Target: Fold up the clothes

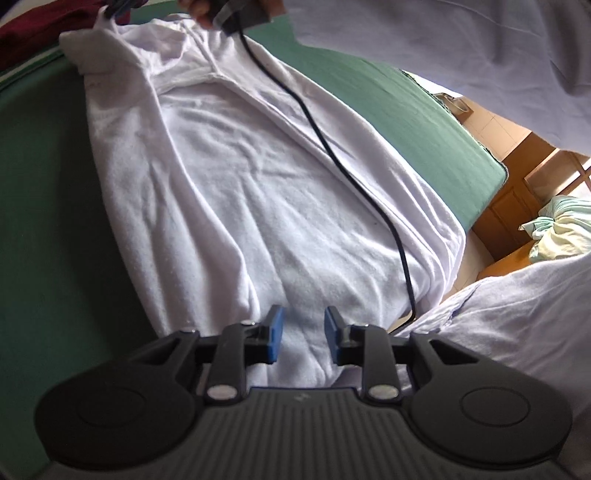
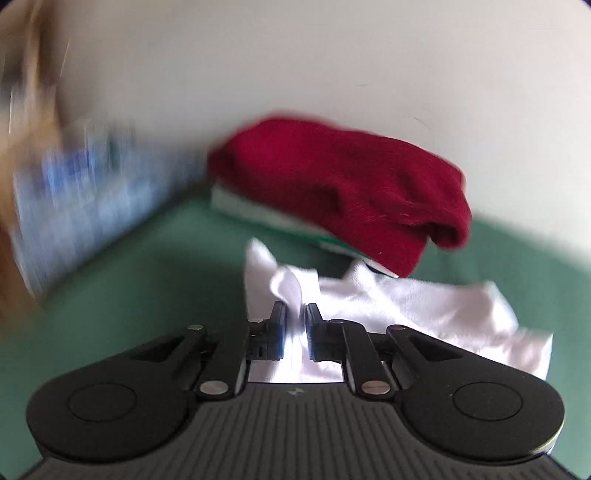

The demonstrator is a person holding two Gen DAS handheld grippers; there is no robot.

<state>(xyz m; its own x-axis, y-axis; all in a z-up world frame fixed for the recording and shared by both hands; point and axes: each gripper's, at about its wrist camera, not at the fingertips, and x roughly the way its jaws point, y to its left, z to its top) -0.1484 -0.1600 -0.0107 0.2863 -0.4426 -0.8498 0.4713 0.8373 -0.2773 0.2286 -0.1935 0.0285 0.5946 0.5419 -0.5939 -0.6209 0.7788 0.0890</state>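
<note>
left wrist view: the white shirt (image 1: 236,192) lies lengthwise on the green bed (image 1: 48,206), running away from the left gripper (image 1: 303,334), whose jaws sit partly open over the near hem. the right gripper (image 2: 295,326) is pinched on the far collar end.

Home bedroom: green bedsheet (image 1: 424,122), wooden cupboard (image 1: 517,206), folded clothes stack (image 2: 332,184).

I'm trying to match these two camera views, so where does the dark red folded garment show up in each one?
Left wrist view: the dark red folded garment is a sliver in the top left corner, beyond the white shirt.
Right wrist view: it fills the centre, topping a folded pile by the wall.
Shared landmark: the green cover beneath everything.
</note>
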